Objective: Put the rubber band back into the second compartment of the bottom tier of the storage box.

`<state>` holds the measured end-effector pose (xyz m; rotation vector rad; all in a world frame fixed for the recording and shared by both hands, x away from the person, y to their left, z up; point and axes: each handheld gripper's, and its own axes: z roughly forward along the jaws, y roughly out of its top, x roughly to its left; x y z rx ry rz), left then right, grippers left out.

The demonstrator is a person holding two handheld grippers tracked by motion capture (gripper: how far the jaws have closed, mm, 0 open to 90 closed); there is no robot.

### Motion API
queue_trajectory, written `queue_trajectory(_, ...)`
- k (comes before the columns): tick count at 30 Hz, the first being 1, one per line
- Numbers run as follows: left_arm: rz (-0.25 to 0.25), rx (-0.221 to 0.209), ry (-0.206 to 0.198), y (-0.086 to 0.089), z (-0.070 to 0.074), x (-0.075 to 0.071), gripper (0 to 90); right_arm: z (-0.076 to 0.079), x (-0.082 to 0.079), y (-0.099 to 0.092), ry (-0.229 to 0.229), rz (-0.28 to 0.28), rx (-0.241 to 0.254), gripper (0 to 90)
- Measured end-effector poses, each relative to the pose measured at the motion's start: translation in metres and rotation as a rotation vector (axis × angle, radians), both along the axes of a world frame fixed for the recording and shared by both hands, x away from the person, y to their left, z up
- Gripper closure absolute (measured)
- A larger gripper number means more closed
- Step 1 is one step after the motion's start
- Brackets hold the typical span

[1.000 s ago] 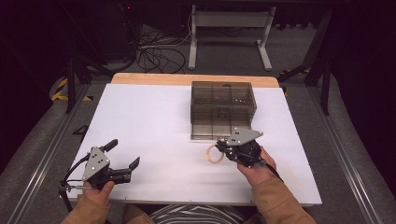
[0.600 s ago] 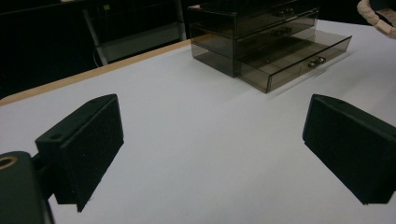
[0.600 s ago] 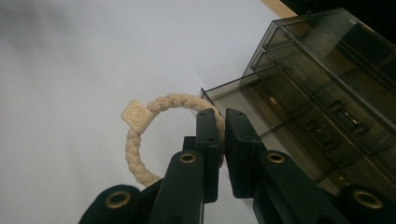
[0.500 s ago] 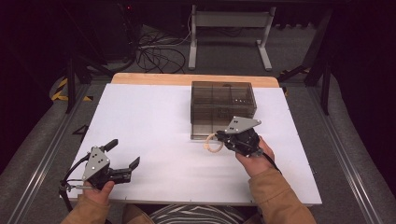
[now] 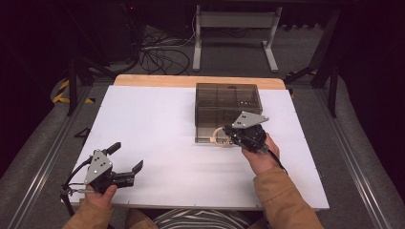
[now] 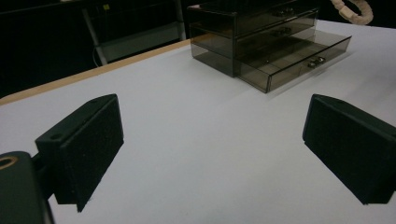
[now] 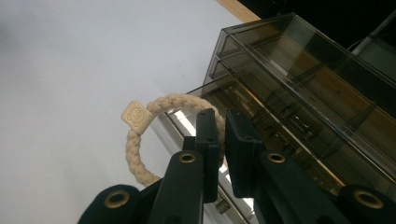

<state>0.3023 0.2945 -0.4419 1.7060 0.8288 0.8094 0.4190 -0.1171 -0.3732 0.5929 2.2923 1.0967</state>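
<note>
One braided cream bracelet (image 7: 140,140) with a small square charm was held in the right tool (image 5: 232,136), whose jaws were clenched on the cord at the side of the loop away from the charm. It was carried clear of the counter (image 5: 157,124), just in front of the smoked plastic drawer box (image 5: 228,102) and over the bottom drawer (image 6: 299,58), which stood pulled out. The bracelet was judged to be light, soft and limp, likely to sag and swing from a single pinch, yet grippy enough in its weave not to slide out. The cord was judged the best place to be taken hold of, with the hard charm left free, since flat pads would seat poorly on its edges. Little force was thought to be needed, and no damage was expected from a short drop into the drawer. The thin clear walls of the box were judged more fragile than the bracelet and best kept from being knocked. The left tool (image 5: 125,164) was held released near the counter's front left edge, its jaws wide apart with nothing between them, well apart from the box.
</note>
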Motion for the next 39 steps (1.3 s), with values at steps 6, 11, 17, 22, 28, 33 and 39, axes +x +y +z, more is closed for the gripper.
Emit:
queue_trajectory(6, 0.001, 0.0, -0.001, 0.0, 0.0, 0.0, 5.8, -0.002, 0.009, -0.002, -0.018, -0.03, 0.002, 84.6)
queue_trajectory(11, 0.002, -0.001, 0.0, 0.0, 0.0, 0.0, 5.8, -0.004, 0.017, -0.004, -0.03, -0.06, 0.006, 84.6)
queue_trajectory(17, 0.0, -0.001, 0.001, 0.0, 0.0, 0.0, 5.8, -0.005, 0.023, -0.009, -0.035, -0.089, 0.012, 84.6)
queue_trajectory(22, -0.001, -0.002, 0.001, 0.0, 0.0, 0.0, 5.8, -0.007, 0.029, -0.015, -0.037, -0.122, 0.017, 84.6)
queue_trajectory(28, 0.0, -0.002, 0.001, 0.0, 0.0, 0.0, 5.8, -0.008, 0.032, -0.02, -0.045, -0.148, 0.019, 84.6)
queue_trajectory(33, -0.001, -0.004, 0.001, 0.001, 0.0, 0.0, 5.8, -0.009, 0.033, -0.021, -0.047, -0.156, 0.017, 84.6)
queue_trajectory(39, -0.002, -0.003, -0.001, 0.001, 0.0, 0.0, 5.8, -0.016, 0.039, -0.025, -0.036, -0.177, 0.006, 84.6)
